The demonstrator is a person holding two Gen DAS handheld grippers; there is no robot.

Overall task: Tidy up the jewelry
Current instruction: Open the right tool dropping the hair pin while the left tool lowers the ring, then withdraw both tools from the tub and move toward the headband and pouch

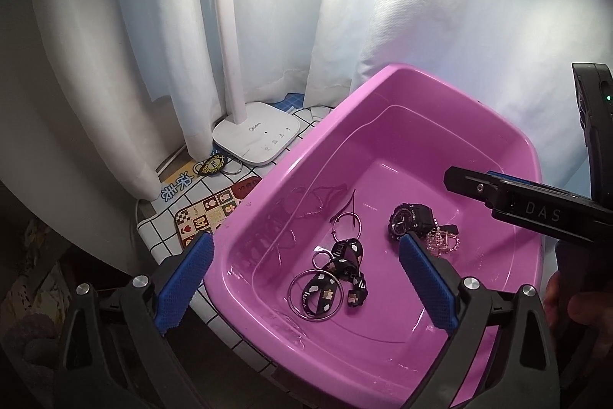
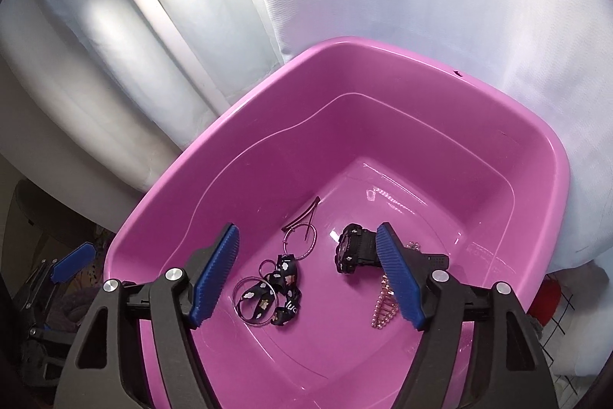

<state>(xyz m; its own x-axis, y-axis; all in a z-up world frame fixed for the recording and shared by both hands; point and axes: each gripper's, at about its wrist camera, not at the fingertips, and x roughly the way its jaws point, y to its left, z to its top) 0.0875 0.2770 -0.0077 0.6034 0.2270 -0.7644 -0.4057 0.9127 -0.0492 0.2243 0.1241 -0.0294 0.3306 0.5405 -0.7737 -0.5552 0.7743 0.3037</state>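
Note:
A pink plastic tub (image 1: 291, 179) (image 2: 245, 125) holds the jewelry. On its floor lie a black watch (image 1: 408, 219) (image 2: 354, 248), a black patterned lanyard (image 1: 350, 271) (image 2: 285, 288) with metal rings (image 1: 314, 296), a thin hoop with a hair tie (image 1: 346, 225) (image 2: 300, 240), and a rose-gold chain piece (image 1: 440, 240) (image 2: 381, 309). My left gripper (image 1: 306, 280) hovers open over the tub's near left side, with nothing between its blue pads. My right gripper (image 2: 306, 273) also hangs open above the items, empty. In the left wrist view the right gripper (image 1: 517, 125) reaches in from the right.
A white desk lamp base (image 1: 254, 137) stands left of the tub on a checked tablecloth (image 1: 164, 236). A keychain (image 1: 214, 165) and a patterned mat (image 1: 207, 217) lie beside it. White curtains (image 1: 115, 64) close the back. A red object (image 2: 548, 298) sits right of the tub.

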